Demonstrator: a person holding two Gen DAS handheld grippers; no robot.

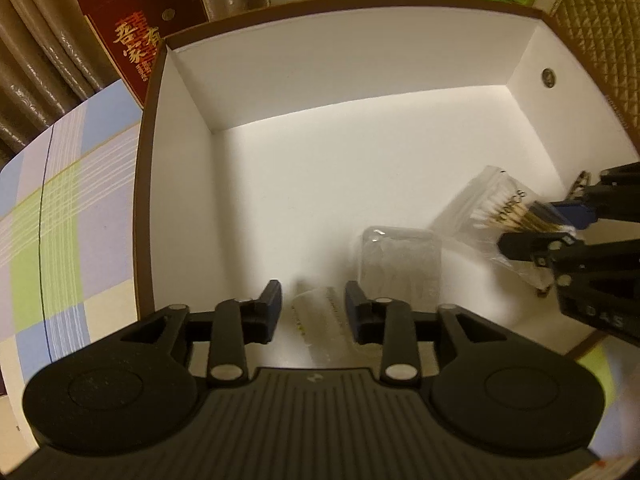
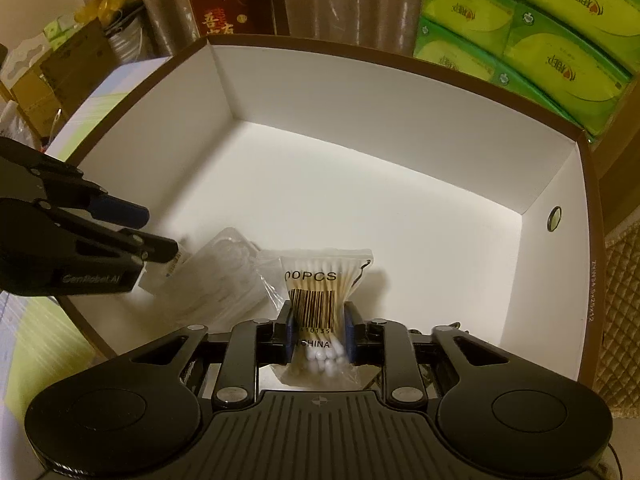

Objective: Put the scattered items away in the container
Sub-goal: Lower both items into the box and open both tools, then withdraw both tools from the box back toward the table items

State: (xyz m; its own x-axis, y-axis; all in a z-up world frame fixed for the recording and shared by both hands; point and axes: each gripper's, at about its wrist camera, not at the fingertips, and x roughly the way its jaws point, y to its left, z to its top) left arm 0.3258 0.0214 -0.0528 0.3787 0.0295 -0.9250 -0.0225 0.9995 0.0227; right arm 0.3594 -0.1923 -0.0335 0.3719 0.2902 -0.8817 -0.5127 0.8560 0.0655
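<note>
Checked pastel tablecloth (image 1: 60, 216) carries a brown-rimmed cardboard box with white interior (image 1: 320, 60); green tissue packs (image 2: 532, 32) are stacked behind it. Left gripper (image 1: 313, 306) sits low inside the box, jaws apart, with a small white packet (image 1: 316, 316) lying between them, untouched by either pad. Right gripper (image 2: 319, 332) has its jaws against both sides of a clear bag of cotton swabs (image 2: 320, 300). A clear plastic blister pack (image 1: 400, 264) lies on the box floor between the two grippers.
</note>
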